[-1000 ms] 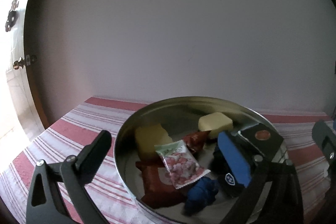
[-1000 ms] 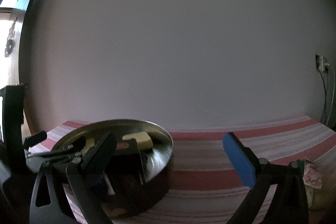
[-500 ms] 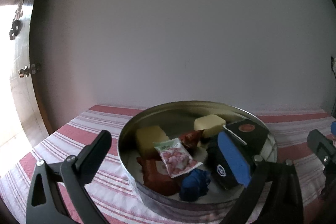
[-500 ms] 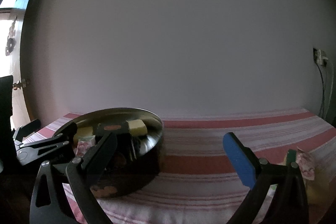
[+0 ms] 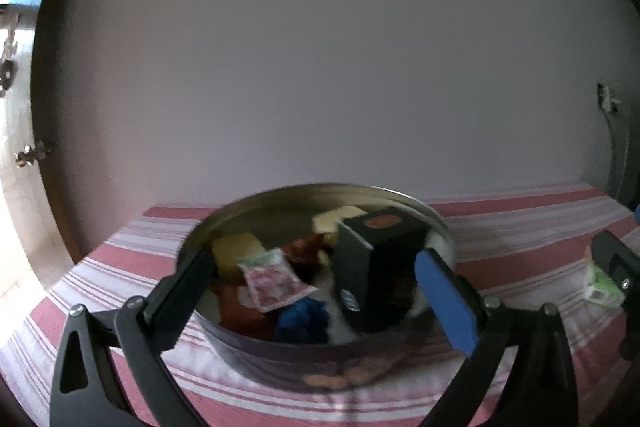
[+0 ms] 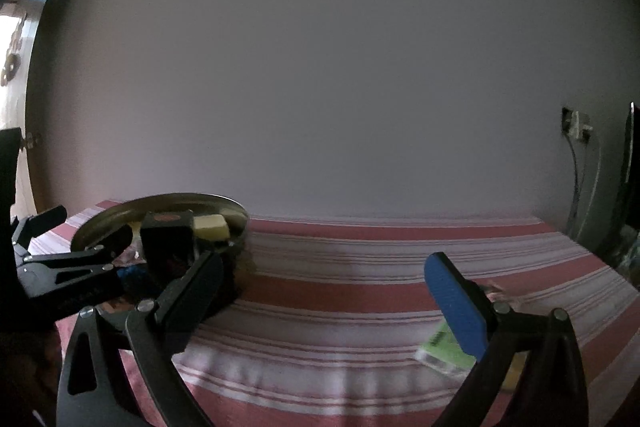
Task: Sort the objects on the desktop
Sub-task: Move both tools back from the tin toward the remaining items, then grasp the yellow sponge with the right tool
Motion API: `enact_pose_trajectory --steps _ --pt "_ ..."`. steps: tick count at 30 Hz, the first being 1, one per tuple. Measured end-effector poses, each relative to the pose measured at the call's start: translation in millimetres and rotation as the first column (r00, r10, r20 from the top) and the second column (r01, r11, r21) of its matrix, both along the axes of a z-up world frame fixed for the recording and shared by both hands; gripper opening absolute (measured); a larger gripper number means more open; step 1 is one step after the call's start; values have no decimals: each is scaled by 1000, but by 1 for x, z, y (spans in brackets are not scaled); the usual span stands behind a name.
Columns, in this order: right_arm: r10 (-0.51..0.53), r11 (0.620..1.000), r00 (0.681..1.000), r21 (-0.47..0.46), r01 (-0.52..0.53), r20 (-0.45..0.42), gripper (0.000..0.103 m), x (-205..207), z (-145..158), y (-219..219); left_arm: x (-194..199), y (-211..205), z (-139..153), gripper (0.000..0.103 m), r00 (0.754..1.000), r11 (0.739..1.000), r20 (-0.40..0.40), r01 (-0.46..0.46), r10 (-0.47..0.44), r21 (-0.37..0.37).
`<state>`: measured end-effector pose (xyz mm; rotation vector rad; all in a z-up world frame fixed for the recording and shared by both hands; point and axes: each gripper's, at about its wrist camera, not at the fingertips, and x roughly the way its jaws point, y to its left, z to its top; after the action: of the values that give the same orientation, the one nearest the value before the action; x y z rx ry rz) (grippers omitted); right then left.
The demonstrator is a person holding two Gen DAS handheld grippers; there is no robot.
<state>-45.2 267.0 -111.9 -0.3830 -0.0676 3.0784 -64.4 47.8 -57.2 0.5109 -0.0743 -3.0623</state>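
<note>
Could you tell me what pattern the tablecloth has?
The tablecloth has red and white stripes, clearest in the right wrist view.

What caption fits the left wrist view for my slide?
Open left hand-held gripper before a round metal tin of wrapped snacks and a black box on a red-striped tablecloth.

Motion blur smears the round tin [image 5: 320, 359] and its printed side. The black box [image 5: 372, 267] hides the tin's far contents. The green packet [image 6: 440, 351] sits half-covered behind the right hand-held gripper [image 6: 324, 291], label unreadable.
</note>
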Motion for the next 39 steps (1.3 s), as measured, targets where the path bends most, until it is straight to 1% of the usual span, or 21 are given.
enact_pose_trajectory --steps 3,6,10,14,16,20,23,26,28,29,30,32,35,37,39 --pt "-4 1000 1000 23 4 11 102 3 -2 11 5 15 -1 103 999 999 15 43 -43 8" --pt "-19 1000 999 2 19 28 102 6 -2 30 11 34 0 103 996 996 18 91 -91 -4" --pt "-82 997 996 3 82 30 102 11 -2 56 16 62 -1 103 987 987 31 158 -157 -21" --pt "-149 988 988 34 147 34 102 20 -5 80 14 83 -3 103 977 978 62 207 -206 -14" --pt "-178 984 983 32 177 41 102 26 -5 93 12 93 -4 103 971 974 80 225 -223 -10" --pt "-225 974 973 9 225 56 102 33 -5 119 12 116 -6 103 954 961 119 277 -275 -5" --pt "-257 966 964 12 257 69 102 37 -7 138 10 132 -9 103 943 953 149 303 -298 -14" --pt "-268 963 958 -7 270 105 102 36 -9 155 9 146 -12 103 922 940 196 341 -334 -5" --pt "-264 963 954 -10 268 144 102 32 -11 163 6 154 -15 103 903 930 233 368 -360 10" --pt "-261 964 951 -3 265 164 102 29 -13 165 5 159 -17 103 889 922 256 387 -379 21" --pt "-258 965 949 9 261 184 102 26 -14 166 4 161 -18 103 882 918 267 396 -388 27" --pt "-236 972 943 34 234 235 102 21 -18 165 4 171 -20 103 859 904 297 426 -417 40" --pt "-139 990 937 13 142 320 102 17 -26 162 6 183 -25 103 834 886 324 462 -446 30" --pt "-47 999 919 -7 54 390 102 7 -34 159 9 190 -26 103 822 875 332 484 -462 20" --pt "9 1000 898 -27 3 440 102 -3 -41 159 11 198 -28 103 811 865 341 502 -475 10"
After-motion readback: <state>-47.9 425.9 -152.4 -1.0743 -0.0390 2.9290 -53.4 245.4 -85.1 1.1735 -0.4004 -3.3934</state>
